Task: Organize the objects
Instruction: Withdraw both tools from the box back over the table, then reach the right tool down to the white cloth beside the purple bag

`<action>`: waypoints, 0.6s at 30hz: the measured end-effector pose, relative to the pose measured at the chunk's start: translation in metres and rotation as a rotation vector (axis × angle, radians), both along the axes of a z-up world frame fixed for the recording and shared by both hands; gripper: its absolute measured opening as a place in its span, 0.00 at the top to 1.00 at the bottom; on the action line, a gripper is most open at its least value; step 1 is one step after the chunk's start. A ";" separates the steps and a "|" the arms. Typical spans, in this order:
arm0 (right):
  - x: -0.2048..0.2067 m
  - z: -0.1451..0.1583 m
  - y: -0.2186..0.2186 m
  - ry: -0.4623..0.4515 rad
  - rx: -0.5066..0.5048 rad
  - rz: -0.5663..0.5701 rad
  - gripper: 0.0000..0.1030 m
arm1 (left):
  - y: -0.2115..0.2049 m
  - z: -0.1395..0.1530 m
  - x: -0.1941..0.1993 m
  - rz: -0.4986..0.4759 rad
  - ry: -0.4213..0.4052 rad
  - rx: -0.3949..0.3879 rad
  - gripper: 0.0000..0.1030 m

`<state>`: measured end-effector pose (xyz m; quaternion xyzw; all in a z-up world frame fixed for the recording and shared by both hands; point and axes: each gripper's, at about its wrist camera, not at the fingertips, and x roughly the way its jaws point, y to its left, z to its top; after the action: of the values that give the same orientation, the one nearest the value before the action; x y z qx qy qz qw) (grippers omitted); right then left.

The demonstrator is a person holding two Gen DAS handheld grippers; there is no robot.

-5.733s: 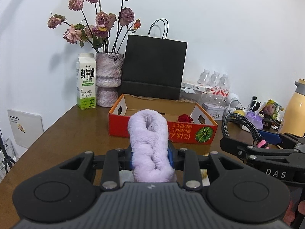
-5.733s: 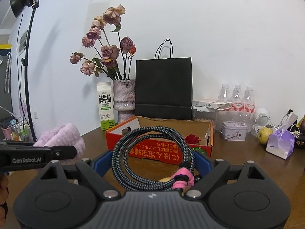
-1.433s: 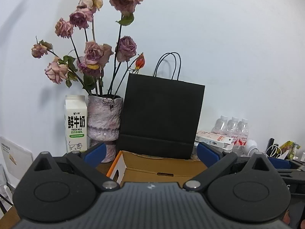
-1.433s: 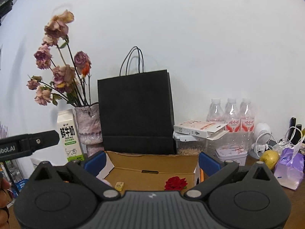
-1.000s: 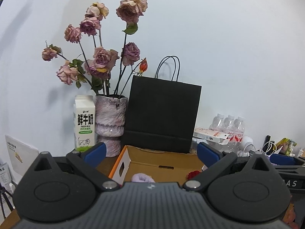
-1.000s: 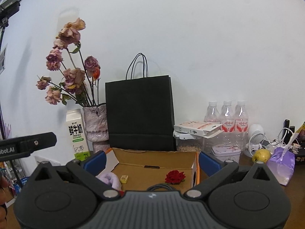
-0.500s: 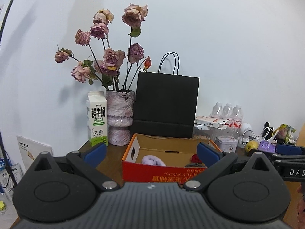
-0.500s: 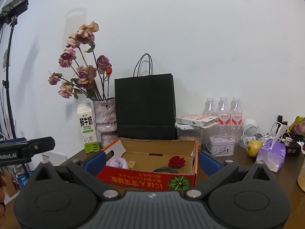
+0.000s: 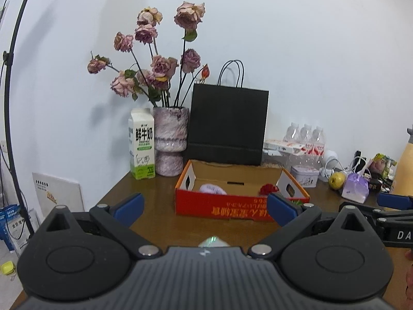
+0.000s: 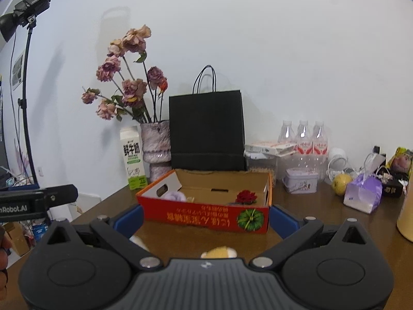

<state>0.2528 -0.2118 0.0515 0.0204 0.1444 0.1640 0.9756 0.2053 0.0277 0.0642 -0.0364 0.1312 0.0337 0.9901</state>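
Both grippers were held wide apart and carried nothing: the left gripper (image 9: 205, 208) and the right gripper (image 10: 206, 219) were each pointed at the red box (image 10: 206, 215) on the brown table (image 9: 160, 222), short of its near wall. Inside the box, a purple fluffy cloth (image 9: 212, 189) was seen at the left end and a red rose (image 10: 246, 196) toward the right end. Behind the box stood a black paper bag (image 9: 228, 124), with a vase of dried roses (image 9: 170, 142) and a milk carton (image 9: 142, 143) to the box's back left.
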 end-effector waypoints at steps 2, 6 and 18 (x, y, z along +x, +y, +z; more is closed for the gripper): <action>-0.008 -0.006 0.000 0.015 -0.002 0.006 0.00 | 0.001 -0.005 -0.006 0.000 0.016 0.003 0.00; -0.023 -0.020 0.002 0.041 -0.026 0.012 0.00 | 0.002 -0.017 -0.017 0.001 0.054 0.012 0.00; -0.054 -0.058 -0.003 0.142 -0.044 0.016 0.00 | 0.007 -0.056 -0.042 -0.010 0.184 0.014 0.00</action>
<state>0.1992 -0.2150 -0.0061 0.0093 0.2171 0.1665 0.9618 0.1638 0.0347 0.0084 -0.0254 0.2215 0.0328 0.9743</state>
